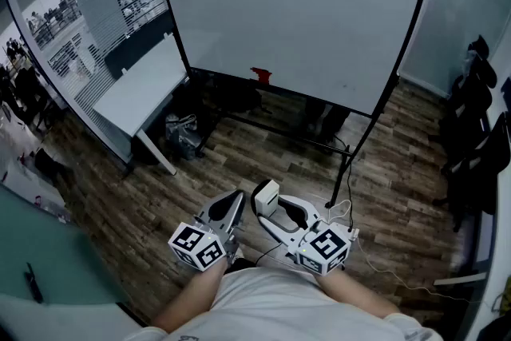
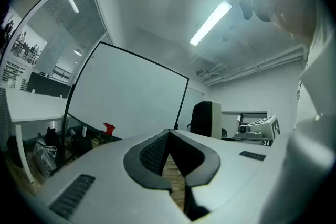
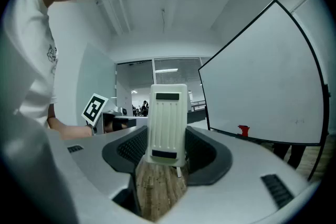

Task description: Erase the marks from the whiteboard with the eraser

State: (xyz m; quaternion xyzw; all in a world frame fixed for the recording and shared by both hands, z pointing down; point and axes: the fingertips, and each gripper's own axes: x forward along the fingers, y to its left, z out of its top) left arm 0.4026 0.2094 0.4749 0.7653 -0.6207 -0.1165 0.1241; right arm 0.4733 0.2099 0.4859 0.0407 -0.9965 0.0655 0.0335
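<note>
Lighting is cool, diffuse and overhead; a ceiling strip light [image 2: 211, 22] flares softly. Both gripper views show heavy fisheye bending and black vignetted corners. The head view curves the whiteboard [image 1: 295, 12] edges.

A: Tally by kind. Boards first?
B: Whiteboard [image 1: 295, 12]: one. Eraser [image 1: 266, 192]: one. Small red item [image 1: 261, 75] on the board's ledge: one.

A: Grippers?
B: Two: left gripper [image 1: 235, 200] and right gripper [image 1: 270, 208]. Marker cubes [image 1: 197, 245]: two, one per gripper.

A: Furniture?
B: White tabletop [image 1: 140, 88]: one. Dark chairs [image 1: 477, 72]: two at least; they overlap, so exact count unclear. Bag [image 1: 184, 136] on the floor: one.

A: Overhead?
B: Lit ceiling strip [image 2: 211, 22]: one in the left gripper view.

A: People?
B: Wearer's forearms [image 1: 192, 303]: two. Distant figures behind the glass: too small to count.
</note>
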